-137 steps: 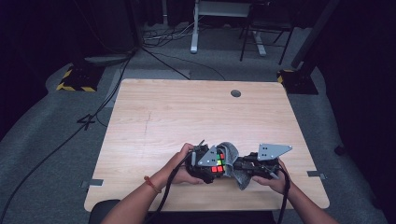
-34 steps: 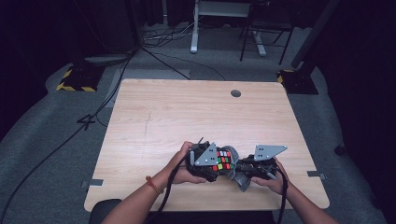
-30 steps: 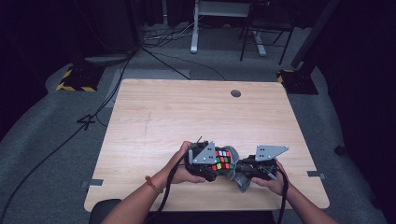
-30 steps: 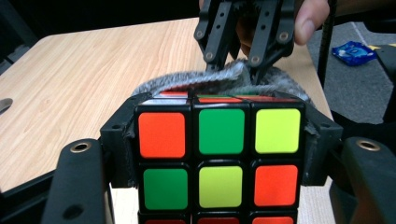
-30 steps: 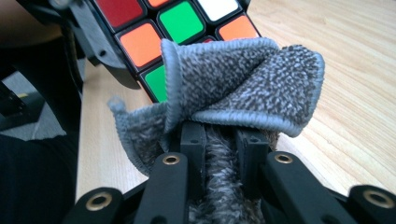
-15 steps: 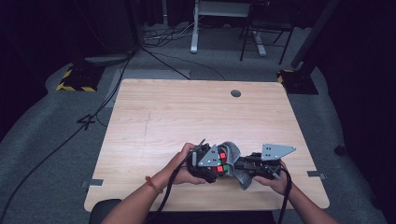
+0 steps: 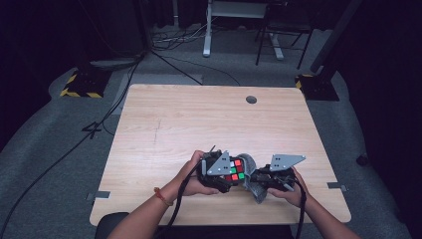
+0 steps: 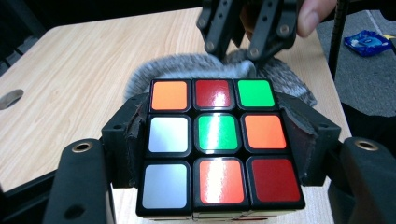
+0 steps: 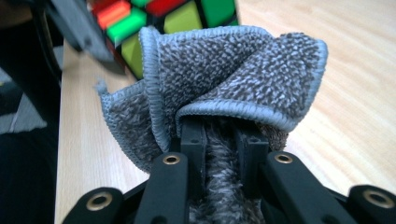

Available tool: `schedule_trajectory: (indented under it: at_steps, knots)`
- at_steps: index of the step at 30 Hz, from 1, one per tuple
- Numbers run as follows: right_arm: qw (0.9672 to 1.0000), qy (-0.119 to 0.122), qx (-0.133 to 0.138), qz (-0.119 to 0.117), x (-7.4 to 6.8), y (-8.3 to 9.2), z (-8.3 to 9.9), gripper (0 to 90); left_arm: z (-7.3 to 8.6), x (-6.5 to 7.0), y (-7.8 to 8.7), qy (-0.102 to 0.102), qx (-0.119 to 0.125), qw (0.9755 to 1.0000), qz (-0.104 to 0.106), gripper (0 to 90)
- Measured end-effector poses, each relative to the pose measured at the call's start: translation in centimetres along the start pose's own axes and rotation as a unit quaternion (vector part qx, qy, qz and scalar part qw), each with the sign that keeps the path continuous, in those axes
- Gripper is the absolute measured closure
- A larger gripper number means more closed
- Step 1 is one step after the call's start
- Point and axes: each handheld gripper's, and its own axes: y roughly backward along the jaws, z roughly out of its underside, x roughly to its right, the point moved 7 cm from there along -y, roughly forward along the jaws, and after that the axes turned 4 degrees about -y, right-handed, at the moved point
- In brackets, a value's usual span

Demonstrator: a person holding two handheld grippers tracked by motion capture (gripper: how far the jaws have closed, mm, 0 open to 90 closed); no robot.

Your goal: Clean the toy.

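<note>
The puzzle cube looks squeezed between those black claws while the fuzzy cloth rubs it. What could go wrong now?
The cube is held only by its two sides in the left gripper, so a hard push from the grey cloth might twist it or pop it loose. The cloth is bunched in the right gripper and could slip out while rubbing.

Light wooden table [image 7: 209, 119], round grommet hole [image 7: 251, 99] near far edge, standing on grey carpet [image 7: 54, 149]

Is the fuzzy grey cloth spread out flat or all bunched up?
Bunched up. The grey cloth folds over itself in thick loops, pinched in the right gripper, beside the colourful cube.
</note>
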Motion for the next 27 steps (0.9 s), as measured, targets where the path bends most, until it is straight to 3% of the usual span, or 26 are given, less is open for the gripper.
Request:
schedule_trajectory:
  at_steps: [5, 10, 15, 18, 23, 27]
  knots:
    - [0.9998, 0.016, 0.009, 0.002, -0.6, 0.2, -0.1, 77.1, 0.2, -0.2, 0.0, -0.001, -0.004, 1.0, -0.002, 33.4]
    - [0.9986, 0.022, 0.047, 0.002, -1.0, 1.2, -1.6, 77.1, 0.6, 0.1, -0.4, -0.001, -0.016, 0.9999, 0.005, 33.4]
    - [0.9976, 0.019, 0.064, 0.017, -0.6, 1.5, -2.4, 77.1, 0.3, 0.5, -0.5, -0.005, -0.013, 0.9999, 0.008, 33.4]
    - [0.9982, 0.014, 0.055, 0.02, -0.1, 1.2, -2.2, 77.0, -0.2, 0.5, -0.2, -0.006, -0.001, 0.9999, 0.011, 33.4]
    - [0.9997, 0.004, 0.007, 0.021, 0.6, -0.2, -0.4, 77.0, -0.4, 0.3, 0.1, -0.005, 0.006, 0.9999, 0.01, 33.4]
    - [0.9997, 0.01, 0.015, 0.014, 0.1, -0.1, -0.6, 77.0, 0.1, 0.2, -0.3, -0.001, -0.005, 1.0, 0.008, 33.3]
